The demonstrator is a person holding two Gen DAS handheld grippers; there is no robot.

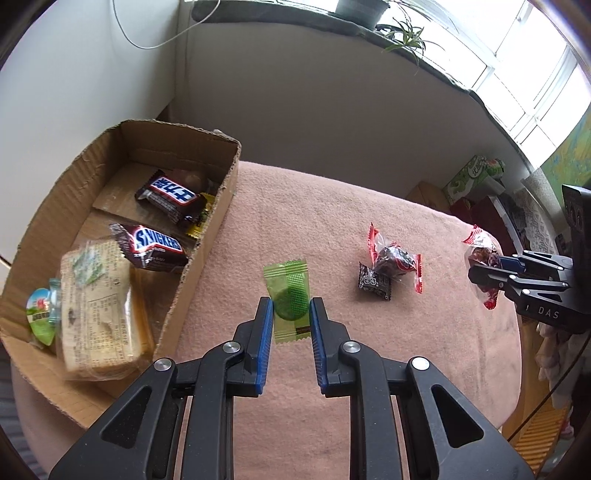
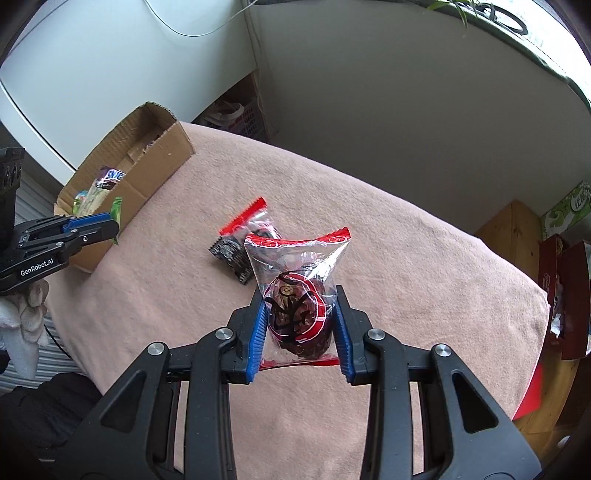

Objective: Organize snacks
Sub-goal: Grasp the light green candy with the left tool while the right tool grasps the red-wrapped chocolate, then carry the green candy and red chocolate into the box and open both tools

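My left gripper [image 1: 291, 308] is shut on a green-wrapped snack [image 1: 290, 301], held above the pink cloth right of the cardboard box [image 1: 207, 236]. The box holds two Snickers bars [image 1: 157, 245], a wrapped cracker pack [image 1: 98, 314] and a small jelly cup [image 1: 40, 314]. My right gripper [image 2: 300, 306] is shut on a clear red-edged packet with a dark snack [image 2: 297, 295], held above the cloth. A second red-edged packet [image 1: 393, 256] and a small black packet [image 1: 373, 282] lie on the cloth between the grippers.
The pink cloth [image 1: 332, 221] covers a rounded table whose edge drops off at right. Green and red boxes [image 1: 476, 177] stand beyond the right edge. A wall and a windowsill with plants [image 1: 402, 33] lie behind.
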